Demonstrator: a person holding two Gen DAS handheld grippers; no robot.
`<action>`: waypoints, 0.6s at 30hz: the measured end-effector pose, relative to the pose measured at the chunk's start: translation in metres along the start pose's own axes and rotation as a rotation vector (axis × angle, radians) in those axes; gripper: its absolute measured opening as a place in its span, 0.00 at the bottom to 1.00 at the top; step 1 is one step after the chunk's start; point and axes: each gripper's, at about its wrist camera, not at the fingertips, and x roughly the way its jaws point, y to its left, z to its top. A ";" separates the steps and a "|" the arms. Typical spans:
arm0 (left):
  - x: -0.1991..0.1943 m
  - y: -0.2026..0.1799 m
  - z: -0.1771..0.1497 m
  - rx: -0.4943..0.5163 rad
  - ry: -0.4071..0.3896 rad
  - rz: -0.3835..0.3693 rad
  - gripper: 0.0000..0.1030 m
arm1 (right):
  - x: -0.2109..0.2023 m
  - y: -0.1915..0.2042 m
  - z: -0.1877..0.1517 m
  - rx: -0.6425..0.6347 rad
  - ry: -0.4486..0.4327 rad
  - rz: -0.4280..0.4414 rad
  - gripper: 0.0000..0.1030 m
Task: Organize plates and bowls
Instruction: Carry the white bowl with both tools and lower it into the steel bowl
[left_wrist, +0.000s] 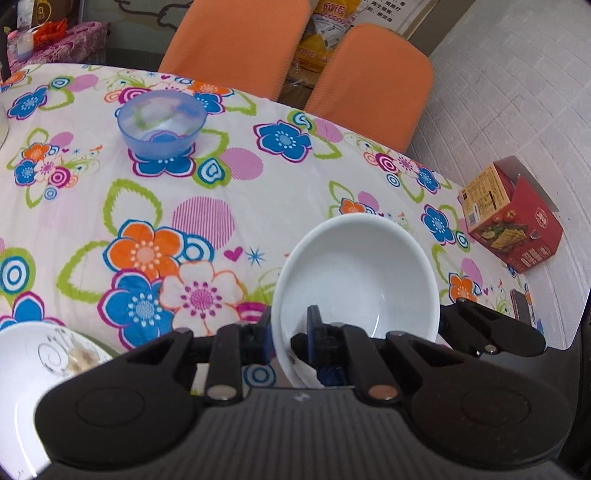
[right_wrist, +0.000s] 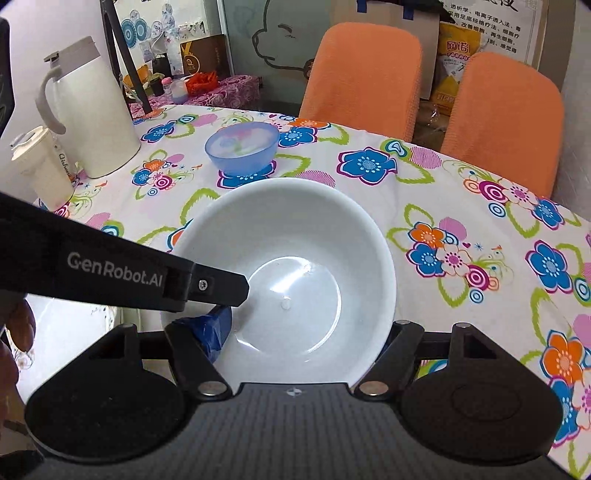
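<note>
Over the floral tablecloth, the left gripper pinches the white bowl by its rim, tilting it for carrying, while the right gripper straddles it wide, apparently unclamped; blue plastic bowl sits at eleven o'clock.

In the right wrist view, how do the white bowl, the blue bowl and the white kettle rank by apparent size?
1. white bowl, though it is nearest the camera, so its real size is unsure.
2. white kettle.
3. blue bowl, farther back.
</note>
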 end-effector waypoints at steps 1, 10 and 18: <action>-0.005 -0.004 -0.007 0.012 -0.005 -0.002 0.06 | -0.006 0.002 -0.005 -0.002 -0.007 -0.006 0.58; -0.029 -0.025 -0.058 0.089 0.007 -0.038 0.07 | -0.047 0.016 -0.051 0.018 -0.030 -0.039 0.58; -0.022 -0.028 -0.093 0.127 0.069 -0.047 0.07 | -0.053 0.022 -0.088 0.039 0.009 -0.043 0.58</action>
